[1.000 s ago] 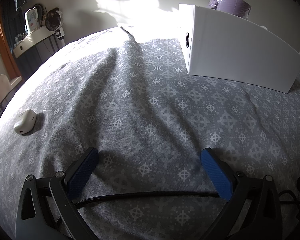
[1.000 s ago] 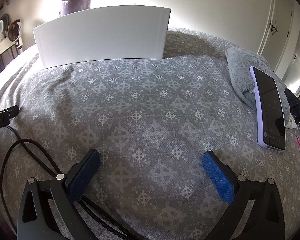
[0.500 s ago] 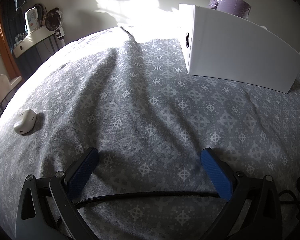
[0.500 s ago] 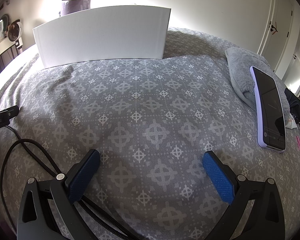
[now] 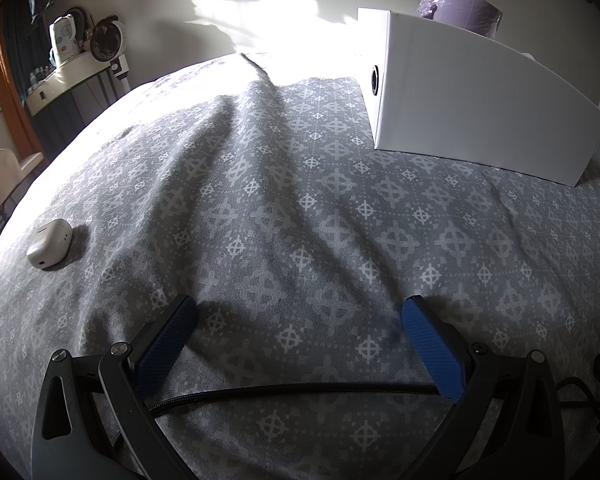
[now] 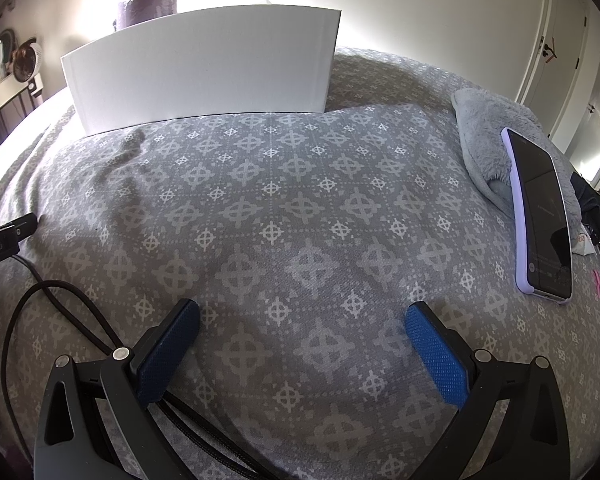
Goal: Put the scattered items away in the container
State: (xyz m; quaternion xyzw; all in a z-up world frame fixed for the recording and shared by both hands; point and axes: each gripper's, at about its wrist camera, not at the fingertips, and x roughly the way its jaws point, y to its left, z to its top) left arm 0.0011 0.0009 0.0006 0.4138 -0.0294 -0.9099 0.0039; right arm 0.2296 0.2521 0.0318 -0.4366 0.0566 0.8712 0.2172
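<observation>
A white box (image 5: 472,92) stands on the grey patterned bed at the back right of the left wrist view; it also shows in the right wrist view (image 6: 204,76) at the back. A small white earbud case (image 5: 49,243) lies far left of my left gripper (image 5: 299,312), which is open and empty just above the bedcover. A phone in a lilac case (image 6: 540,216) lies at the right, partly on a grey fluffy cloth (image 6: 496,140). My right gripper (image 6: 303,314) is open and empty, well left of the phone.
A purple cylinder (image 6: 148,4) stands behind the box. Black cables (image 6: 60,320) run over the bedcover by the grippers. A shelf with a small fan (image 5: 108,40) stands off the bed's left. White doors (image 6: 560,60) are at the right.
</observation>
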